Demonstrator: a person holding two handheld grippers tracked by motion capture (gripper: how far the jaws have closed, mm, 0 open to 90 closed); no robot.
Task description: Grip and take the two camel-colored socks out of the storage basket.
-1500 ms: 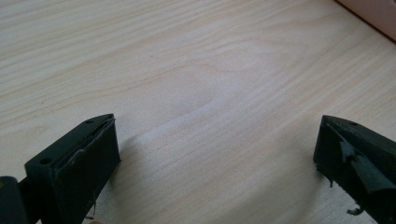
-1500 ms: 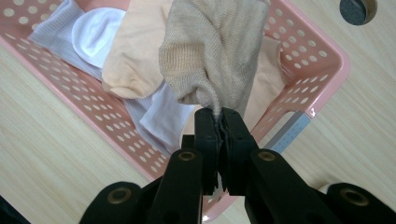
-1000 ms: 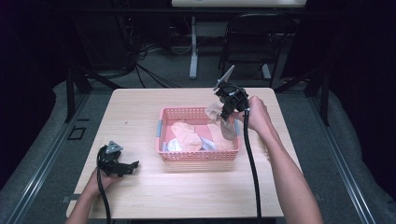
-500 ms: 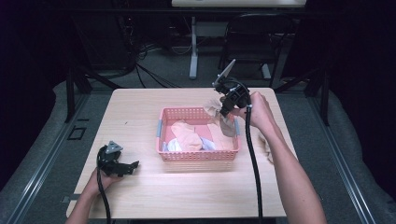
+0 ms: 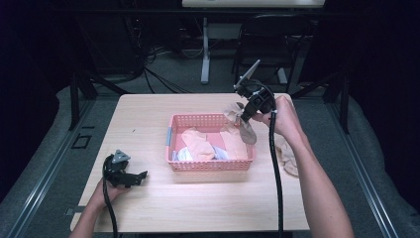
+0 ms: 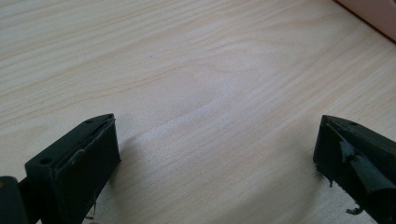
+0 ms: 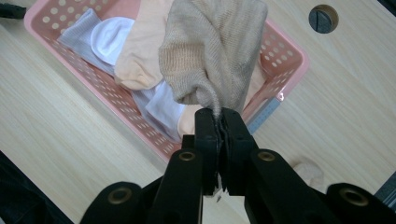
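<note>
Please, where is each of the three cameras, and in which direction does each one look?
High view: above the person's side, facing forward and down at the table; both forearms show.
Left gripper view: on the left gripper, facing bare wood between open jaws.
Right gripper view: on the right gripper, facing down at a held beige sock.
Shared by high and right: pink basket.

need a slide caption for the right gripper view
Right claw shut on a beige knitted sock, hanging above the pink perforated plastic basket of socks.
</note>
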